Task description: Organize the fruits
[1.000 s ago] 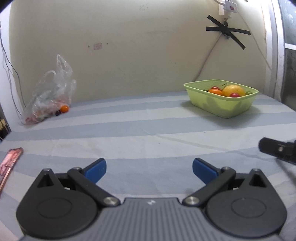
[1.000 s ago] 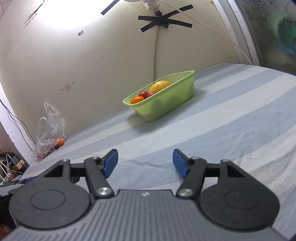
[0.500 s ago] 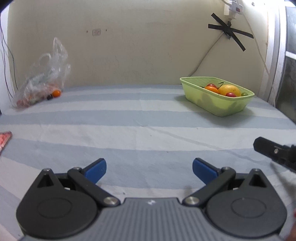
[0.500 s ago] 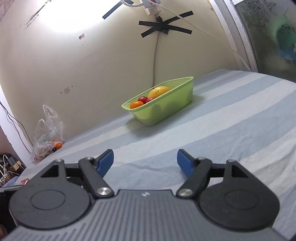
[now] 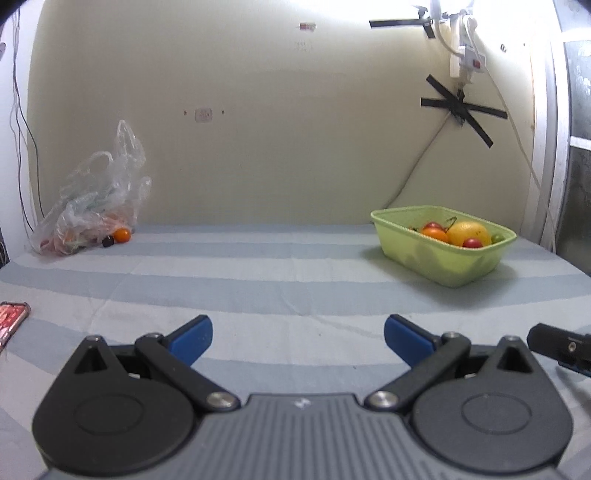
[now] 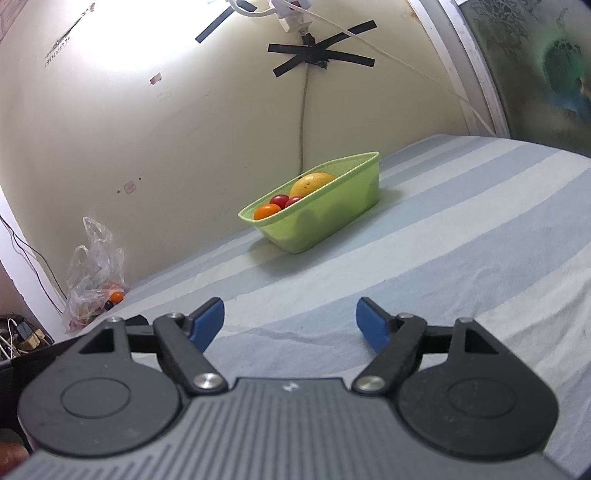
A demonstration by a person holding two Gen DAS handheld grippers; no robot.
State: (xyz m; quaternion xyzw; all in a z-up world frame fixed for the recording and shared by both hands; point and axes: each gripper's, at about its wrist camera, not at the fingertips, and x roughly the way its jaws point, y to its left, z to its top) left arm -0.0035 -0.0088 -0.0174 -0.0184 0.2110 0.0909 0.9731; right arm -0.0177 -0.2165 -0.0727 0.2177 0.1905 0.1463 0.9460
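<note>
A light green basket (image 5: 454, 267) (image 6: 332, 218) stands far off on the striped sheet, holding a big yellow fruit (image 5: 469, 232) (image 6: 312, 182), an orange one (image 5: 435, 233) (image 6: 266, 212) and small red ones. By the wall a clear plastic bag (image 5: 92, 206) (image 6: 94, 277) holds more fruit, with an orange fruit (image 5: 122, 235) (image 6: 117, 296) and a dark one at its mouth. My left gripper (image 5: 297, 338) is open over the bare sheet. My right gripper (image 6: 290, 321) is also empty, its jaws still opening. Both are far from basket and bag.
A striped blue and white sheet (image 5: 277, 280) covers the surface up to a cream wall. A phone in a red case (image 5: 11, 319) lies at the left edge. Part of the right gripper (image 5: 561, 349) shows at the left view's right edge. Cables hang from a taped socket (image 6: 295, 22).
The right gripper's jaws have spread wider. The left wrist view tilted up and steadied, so more wall shows; the basket and bag have not moved on the sheet.
</note>
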